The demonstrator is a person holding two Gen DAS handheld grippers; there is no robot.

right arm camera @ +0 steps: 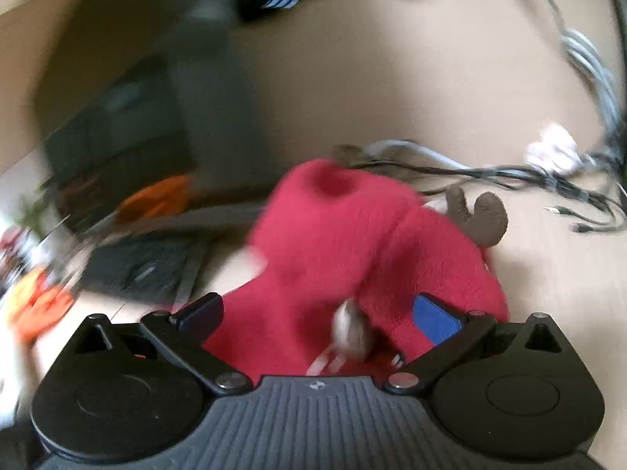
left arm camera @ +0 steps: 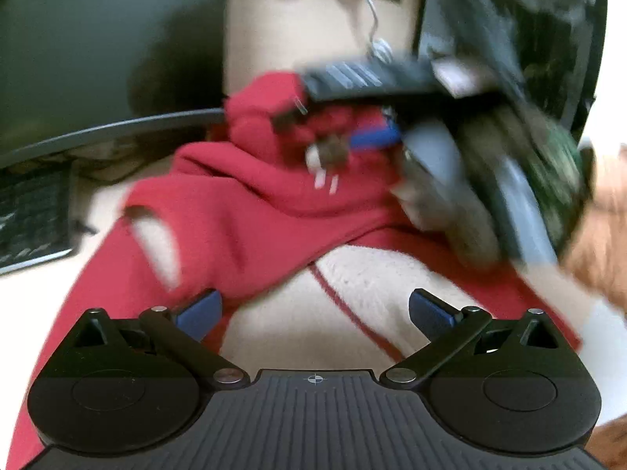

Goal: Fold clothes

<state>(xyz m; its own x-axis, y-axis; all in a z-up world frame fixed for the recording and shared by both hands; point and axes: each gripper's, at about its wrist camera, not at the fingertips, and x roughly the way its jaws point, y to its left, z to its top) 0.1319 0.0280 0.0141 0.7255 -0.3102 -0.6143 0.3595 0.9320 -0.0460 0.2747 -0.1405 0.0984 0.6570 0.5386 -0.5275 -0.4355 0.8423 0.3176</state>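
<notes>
Nearest the left wrist camera, the left hand-held gripper [left arm camera: 315,313] has its blue-padded fingers [left arm camera: 200,313] spread wide, with nothing between them — it hovers over the cream front panel of a red fleece garment [left arm camera: 235,203] that lies rumpled on the pale table [left arm camera: 39,286]. Beyond it, the right hand-held gripper [left arm camera: 376,137] shows in that view as a blurred dark body reaching into the raised red fabric, a blue pad just visible at the cloth.

From the right wrist camera, the right gripper's jaws also stand apart, with a bunched mound of the red garment filling the space between the pads; whether they pinch the cloth I cannot tell through the blur. A brown antler [right arm camera: 480,211] sticks up from the fabric on the right. Loose cables [right arm camera: 548,180] trail across the table behind, and a dark keyboard [left arm camera: 31,215] sits at the left edge.
</notes>
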